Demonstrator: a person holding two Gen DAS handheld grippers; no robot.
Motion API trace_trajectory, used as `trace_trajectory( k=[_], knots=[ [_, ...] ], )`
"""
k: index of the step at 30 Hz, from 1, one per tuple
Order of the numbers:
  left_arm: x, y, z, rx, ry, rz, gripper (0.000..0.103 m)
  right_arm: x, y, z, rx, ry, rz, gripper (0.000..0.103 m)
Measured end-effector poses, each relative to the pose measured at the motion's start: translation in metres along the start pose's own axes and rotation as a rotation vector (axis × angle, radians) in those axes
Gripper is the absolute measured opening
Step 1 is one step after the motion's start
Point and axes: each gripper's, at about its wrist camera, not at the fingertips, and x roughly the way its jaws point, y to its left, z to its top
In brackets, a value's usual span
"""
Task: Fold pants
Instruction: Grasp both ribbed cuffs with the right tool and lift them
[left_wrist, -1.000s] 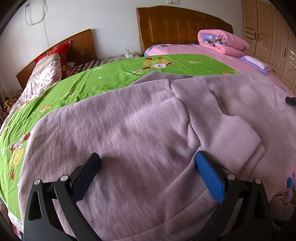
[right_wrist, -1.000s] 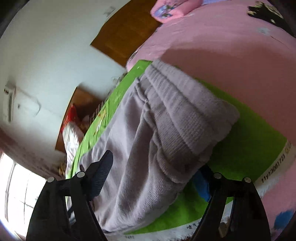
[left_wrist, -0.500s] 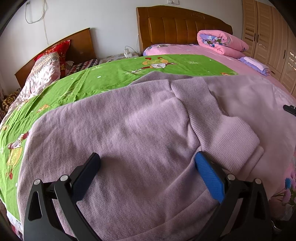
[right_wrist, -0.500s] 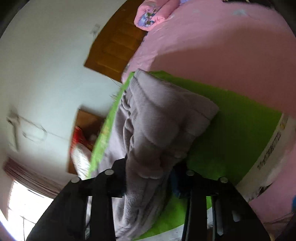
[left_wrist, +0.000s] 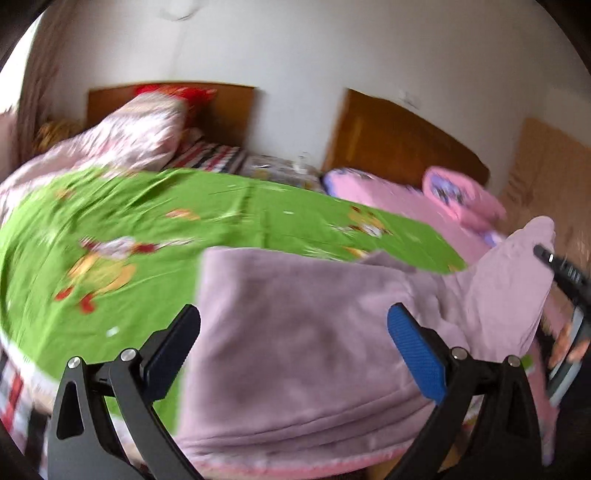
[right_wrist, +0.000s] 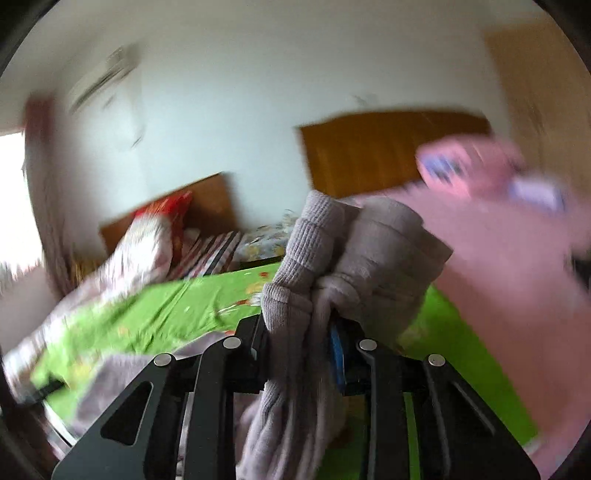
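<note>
Right gripper (right_wrist: 299, 332): your jaws had just been closing and were clamped on a bunched ribbed end of the pants (right_wrist: 314, 280), lifted off the bed.
Left gripper (left_wrist: 293, 338): your jaws stood wide apart, holding nothing, above the lilac cloth.
Pants: they lay spread on the green sheet (left_wrist: 147, 221), with one end raised at the right of the left view; the near edge was cut off by the frame.
Hard to read: both views were smeared by motion, so the sheet's print, the folded pink quilt (left_wrist: 461, 199) and the headboards (left_wrist: 399, 144) were only rough shapes.
</note>
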Motion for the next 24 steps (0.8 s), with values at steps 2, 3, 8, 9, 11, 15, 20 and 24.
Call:
trace_trajectory(
  k=[2,3,8,9,11,15,20,24],
  knots=[
    [-0.009,0.015,-0.002,-0.039,-0.005,0.011,0.101,0.006,0.045,-0.004,-0.178,0.007,0.001,0.028],
    [-0.012,0.018,-0.002,-0.040,-0.007,0.018,0.101,0.010,0.070,-0.010,-0.289,0.022,0.001,0.028],
    [-0.012,0.017,-0.008,-0.032,0.018,-0.014,0.101,0.026,0.167,-0.104,-0.838,0.142,0.058,0.027],
    [-0.009,0.018,-0.010,-0.040,0.033,-0.033,0.101,0.033,0.176,-0.127,-0.910,0.186,0.079,0.026],
    [0.000,0.015,-0.012,-0.047,0.068,-0.066,0.101,0.040,0.177,-0.163,-0.982,0.197,0.055,0.027],
    [0.021,0.004,-0.012,-0.081,0.174,-0.228,0.101,0.027,0.161,-0.159,-0.922,0.139,0.076,0.027],
    [0.077,-0.023,0.012,-0.214,0.369,-0.543,0.101,0.014,0.155,-0.161,-0.899,0.037,0.052,0.026],
    [0.130,-0.063,0.022,-0.182,0.519,-0.581,0.101,0.006,0.157,-0.162,-0.880,-0.015,0.051,0.025]
  ],
)
